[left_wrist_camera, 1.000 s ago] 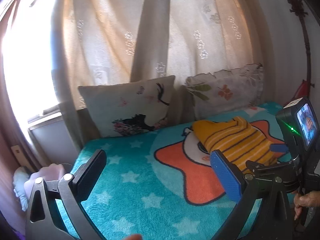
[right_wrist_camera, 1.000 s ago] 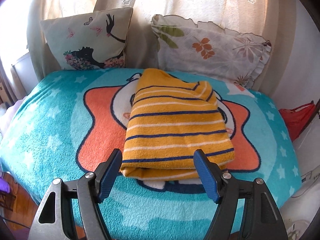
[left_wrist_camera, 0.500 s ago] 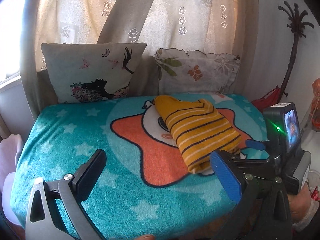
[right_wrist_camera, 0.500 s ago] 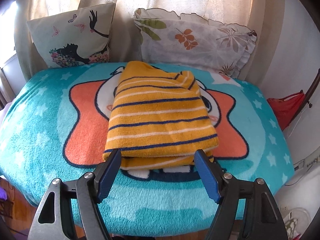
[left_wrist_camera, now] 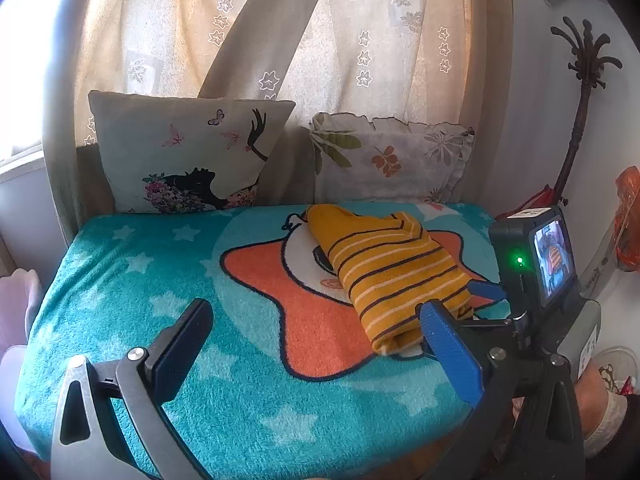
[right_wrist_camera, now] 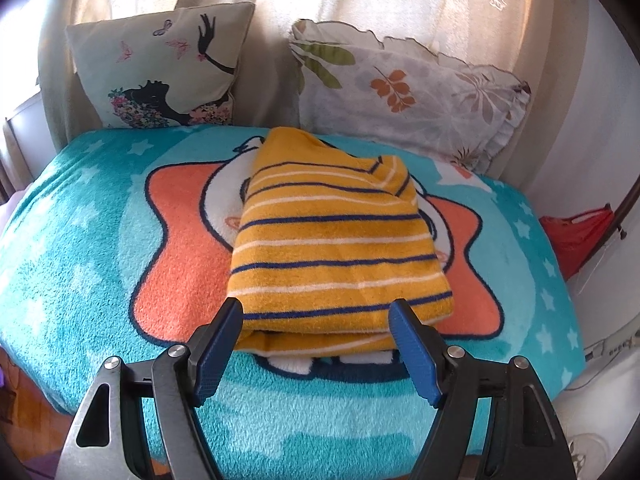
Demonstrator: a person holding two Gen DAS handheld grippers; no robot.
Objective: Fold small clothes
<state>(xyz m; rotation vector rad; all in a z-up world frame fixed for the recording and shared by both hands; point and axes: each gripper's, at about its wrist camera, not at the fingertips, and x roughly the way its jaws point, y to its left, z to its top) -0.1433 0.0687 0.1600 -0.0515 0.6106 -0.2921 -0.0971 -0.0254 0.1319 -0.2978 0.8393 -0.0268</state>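
The mustard-yellow knit garment with navy and white stripes [right_wrist_camera: 336,240] lies folded, a compact stack mid-bed on the teal fleece star-print blanket [right_wrist_camera: 80,248]. Your right gripper [right_wrist_camera: 316,344] hovers at its near edge, fingers apart, holding nothing. Your left gripper [left_wrist_camera: 316,352] sits off to the side, also spread wide (empty). The garment looks soft, light and floppy; layers could slip, so pinch all layers at the near folded edge.
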